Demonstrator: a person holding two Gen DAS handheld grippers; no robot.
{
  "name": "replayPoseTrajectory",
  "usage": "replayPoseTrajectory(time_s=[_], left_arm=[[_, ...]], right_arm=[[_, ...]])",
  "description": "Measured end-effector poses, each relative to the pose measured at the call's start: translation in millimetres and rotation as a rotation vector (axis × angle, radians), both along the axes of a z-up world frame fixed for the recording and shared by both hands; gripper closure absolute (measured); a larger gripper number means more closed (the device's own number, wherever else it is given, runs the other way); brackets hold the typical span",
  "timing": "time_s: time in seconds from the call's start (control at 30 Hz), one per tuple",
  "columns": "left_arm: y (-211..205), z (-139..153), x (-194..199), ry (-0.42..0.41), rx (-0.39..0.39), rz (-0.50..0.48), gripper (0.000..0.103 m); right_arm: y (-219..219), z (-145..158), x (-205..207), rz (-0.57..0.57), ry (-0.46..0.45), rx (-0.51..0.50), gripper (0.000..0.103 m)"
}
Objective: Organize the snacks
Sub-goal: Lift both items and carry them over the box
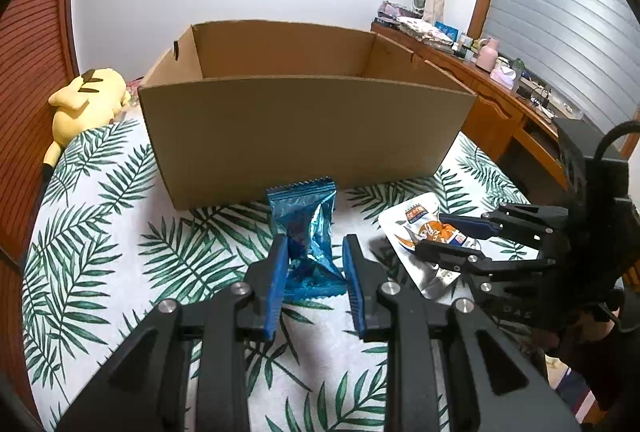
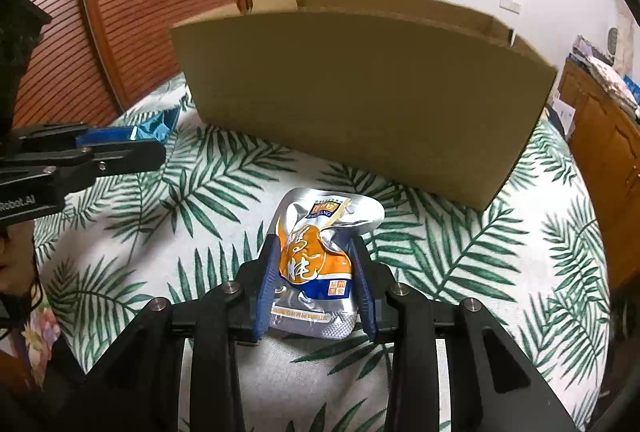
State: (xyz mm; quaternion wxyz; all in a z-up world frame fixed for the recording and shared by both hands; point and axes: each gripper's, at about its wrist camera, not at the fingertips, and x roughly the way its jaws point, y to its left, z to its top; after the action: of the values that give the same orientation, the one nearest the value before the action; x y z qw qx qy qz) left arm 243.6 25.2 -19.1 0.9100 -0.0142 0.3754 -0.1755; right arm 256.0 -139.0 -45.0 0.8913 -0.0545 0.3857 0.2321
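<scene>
- The left gripper [image 1: 315,246] was lowered over a blue foil snack packet [image 1: 310,232] that lay on the palm-leaf-print bedspread [image 1: 100,232]. Its blue-padded fingers [image 1: 278,272] flanked the packet's crumpled waist; the left pad touched the foil, while a narrow gap showed beside the right pad, so the tongs were not yet fully pinched on it.
- The right gripper [image 2: 316,260] straddled a silver-and-orange snack pouch [image 2: 316,256] that also lay on the bedspread [image 2: 480,272]. The pouch was buckled between the two pads, which pressed on its sides, so the tongs were pinching it.
- In the left wrist view, the same pouch [image 1: 416,228] and right gripper [image 1: 436,236] appeared just to the right of the blue packet.
- In the right wrist view, the left gripper [image 2: 144,144] entered from the left edge, with a corner of the blue packet [image 2: 156,122] visible beyond it.
- An open cardboard box [image 1: 304,136] stood upright on the bedspread just behind both snacks; its interior floor was hidden by the near wall.
- A yellow Pikachu plush [image 1: 84,100] lay to the left of the box, against the slatted wooden headboard [image 1: 32,64].
- A cluttered wooden desk [image 1: 492,100] stood at right.
</scene>
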Motion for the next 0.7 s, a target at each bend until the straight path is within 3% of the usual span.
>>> replayPoseTrajectory(time_s=[0.4,0.7], left_arm=[[-7.7,53.6,6.0,-0.114,-0.023,-0.036,0.078],[-5.4,91.3,46.9,-0.190,0.002,-0.029,0.078]], right_arm=[[-8.4,68.9,-7.6,0.007,-0.142,0.044,0.068],[-3.6,113.5,30.1,0.003,-0.237,0.039,0.068]])
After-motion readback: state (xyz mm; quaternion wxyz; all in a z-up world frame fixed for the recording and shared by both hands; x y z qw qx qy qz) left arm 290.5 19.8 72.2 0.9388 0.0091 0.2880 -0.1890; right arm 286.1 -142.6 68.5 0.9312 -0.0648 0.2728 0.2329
